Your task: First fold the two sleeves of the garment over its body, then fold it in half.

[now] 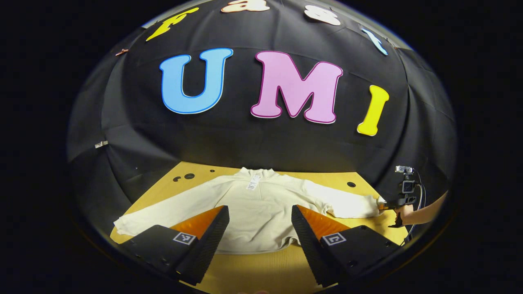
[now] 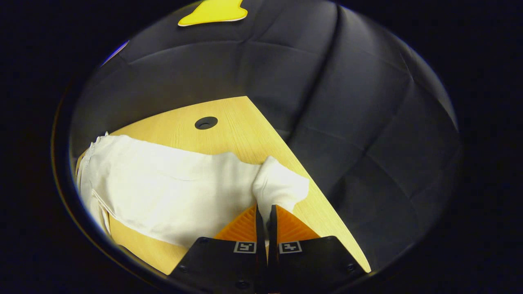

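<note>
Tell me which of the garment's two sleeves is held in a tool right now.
The sleeve at the table's right end: the right tool is shut on its cuff. The other sleeve lies flat and untouched; the left tool is open.

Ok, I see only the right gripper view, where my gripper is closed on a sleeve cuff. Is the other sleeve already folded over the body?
Observer: No. In the left gripper view the other sleeve lies stretched out flat on the table, away from the body.
Operator: And the left gripper, does it hold something?
Observer: No. The left gripper is open, with the lower body of the garment seen between its fingers.
Operator: How does my held sleeve lie, up to the shoulder?
Observer: The held sleeve runs straight out from the shoulder to the right gripper, so it is not folded yet either.
</note>
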The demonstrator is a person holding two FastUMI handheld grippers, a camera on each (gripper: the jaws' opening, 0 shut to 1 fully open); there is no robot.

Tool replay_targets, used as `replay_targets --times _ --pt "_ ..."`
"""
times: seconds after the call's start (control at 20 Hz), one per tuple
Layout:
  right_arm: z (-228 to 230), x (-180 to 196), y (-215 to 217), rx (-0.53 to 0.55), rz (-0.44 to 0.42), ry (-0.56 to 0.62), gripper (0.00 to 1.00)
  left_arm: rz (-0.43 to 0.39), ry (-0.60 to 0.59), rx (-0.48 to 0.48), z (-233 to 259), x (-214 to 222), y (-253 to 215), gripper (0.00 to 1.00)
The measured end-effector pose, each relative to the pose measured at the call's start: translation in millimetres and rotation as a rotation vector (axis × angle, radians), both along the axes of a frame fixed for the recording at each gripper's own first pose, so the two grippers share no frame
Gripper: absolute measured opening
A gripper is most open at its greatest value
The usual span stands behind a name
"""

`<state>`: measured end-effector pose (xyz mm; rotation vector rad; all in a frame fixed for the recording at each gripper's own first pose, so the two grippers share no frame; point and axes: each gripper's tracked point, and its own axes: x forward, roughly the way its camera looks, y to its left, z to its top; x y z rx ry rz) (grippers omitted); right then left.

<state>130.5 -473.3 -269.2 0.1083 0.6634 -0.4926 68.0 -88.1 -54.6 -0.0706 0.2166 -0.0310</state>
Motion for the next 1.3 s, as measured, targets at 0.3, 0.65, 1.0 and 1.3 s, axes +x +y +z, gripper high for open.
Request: replay_targets --times 0.3,0.65,1.0,1.3 --pt "62.2 24.8 29.2 -0.047 0.096 -0.074 0.05 0.046 -0.027 0.001 8.6 -6.2 32.9 0.96" --pt "166.7 91.6 132.2 -0.114 0.272 -0.202 0.05 0.102 -0.062 0.007 13.8 -32.7 80.2 0.96" --pt "210.1 147.8 264.9 -0.157 0.480 -0.243 0.05 0.242 -0.039 -0.069 -2.5 -55.1 146.4 0.96" --pt "216.9 182.3 383.3 -0.157 0.626 -0.251 0.05 0.342 -0.011 -0.102 -20.1 -70.4 196.1 0.96"
